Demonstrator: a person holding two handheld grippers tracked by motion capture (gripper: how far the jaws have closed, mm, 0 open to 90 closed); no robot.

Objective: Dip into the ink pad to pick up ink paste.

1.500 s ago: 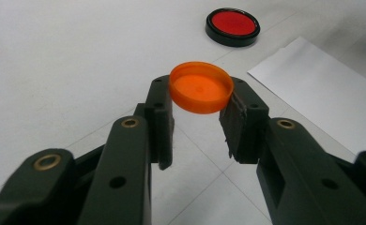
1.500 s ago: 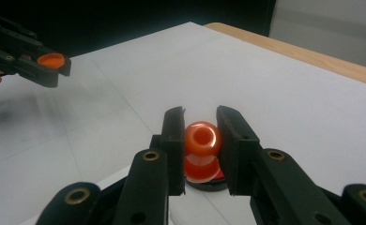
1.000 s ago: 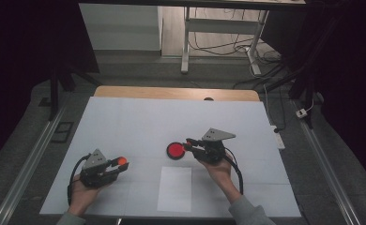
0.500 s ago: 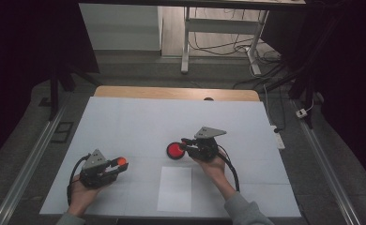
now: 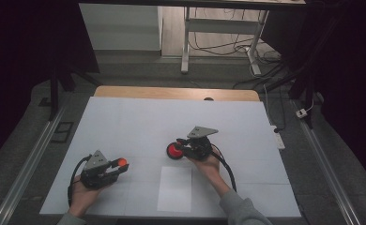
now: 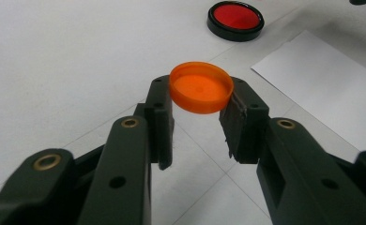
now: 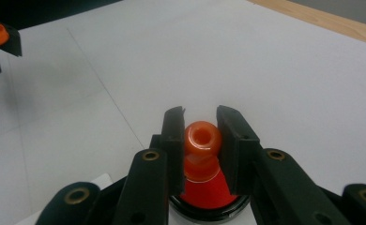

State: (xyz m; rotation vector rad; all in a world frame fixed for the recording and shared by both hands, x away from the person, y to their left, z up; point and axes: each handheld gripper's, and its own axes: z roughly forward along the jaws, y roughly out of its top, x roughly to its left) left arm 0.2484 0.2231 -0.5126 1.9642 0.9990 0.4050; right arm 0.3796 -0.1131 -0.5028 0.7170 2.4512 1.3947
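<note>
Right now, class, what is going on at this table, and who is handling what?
A person at a white table works a hand-held gripper in each hand. The left hand-held gripper is shut on an orange cap, held clear of the surface. The right hand-held gripper is shut on the neck of an orange bottle-like piece, just above a black-rimmed red disc. A white sheet of paper lies nearer the person, between the two hands.
</note>
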